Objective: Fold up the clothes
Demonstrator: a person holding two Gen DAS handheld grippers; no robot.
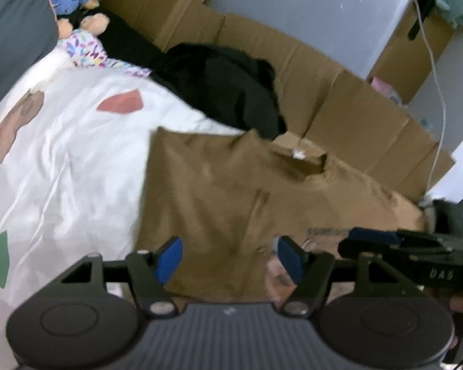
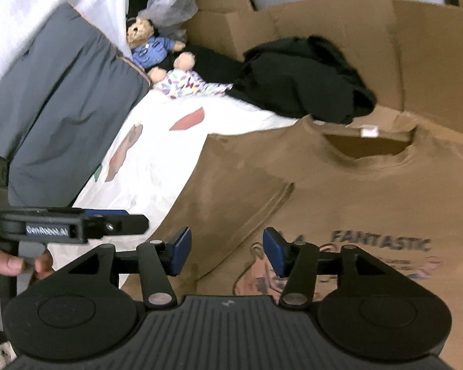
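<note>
A brown T-shirt (image 2: 339, 191) lies spread face up directly ahead of and beneath both grippers, its neckline (image 2: 367, 148) with a white label at the far side and a printed chest graphic reading "FANTASTIC" (image 2: 382, 242) just ahead and right of the right gripper (image 2: 227, 251). One sleeve is folded in over the body, ahead of that gripper's left finger. The right gripper hangs over the shirt with its blue-padded fingers set well apart, holding nothing. The left gripper (image 1: 230, 257) is likewise spread wide and empty above the shirt's lower body; in its own view the right gripper shows just off to its right, close alongside.

Left of both grippers, the shirt rests on a white bedsheet (image 1: 61, 154) with coloured patches. Farther ahead, beyond the shirt's collar, sits a crumpled black garment (image 2: 302, 80) against flattened cardboard (image 1: 355, 117). Far ahead and left are a teddy bear in a blue shirt (image 2: 151, 46) and a grey pillow (image 2: 58, 104).
</note>
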